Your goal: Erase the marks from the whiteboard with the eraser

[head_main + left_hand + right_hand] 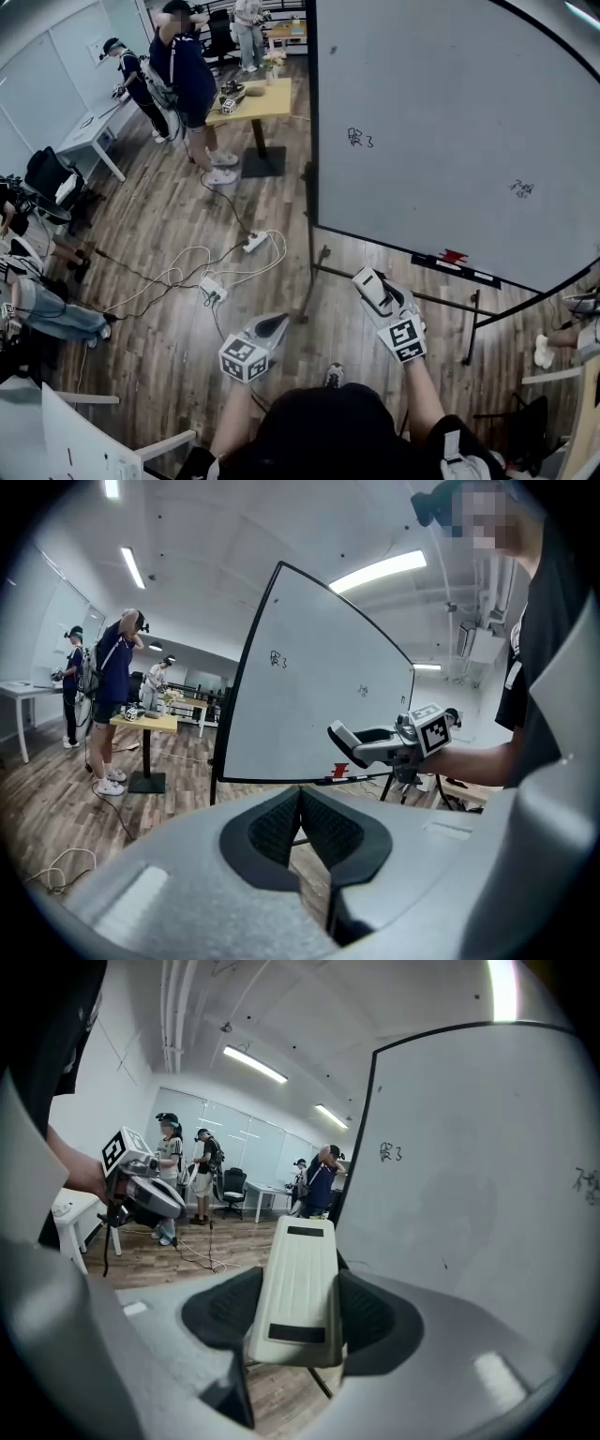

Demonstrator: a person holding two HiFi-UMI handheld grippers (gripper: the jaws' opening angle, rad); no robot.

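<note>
Step in hand: eraser gripped, board not yet reached. The right gripper (379,296), lower centre of the head view, is clenched on the cream ribbed plastic eraser (298,1290), forearm low and pointing up-frame. The large white whiteboard (450,103) fills the upper right and carries a small black mark (359,138) and a second mark (521,188). The left gripper (273,325) is closed on nothing. Next, probably: raise the eraser and press it flat on a mark.

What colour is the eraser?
Cream-white eraser with two dark strips; clearest in the right gripper view.
</note>
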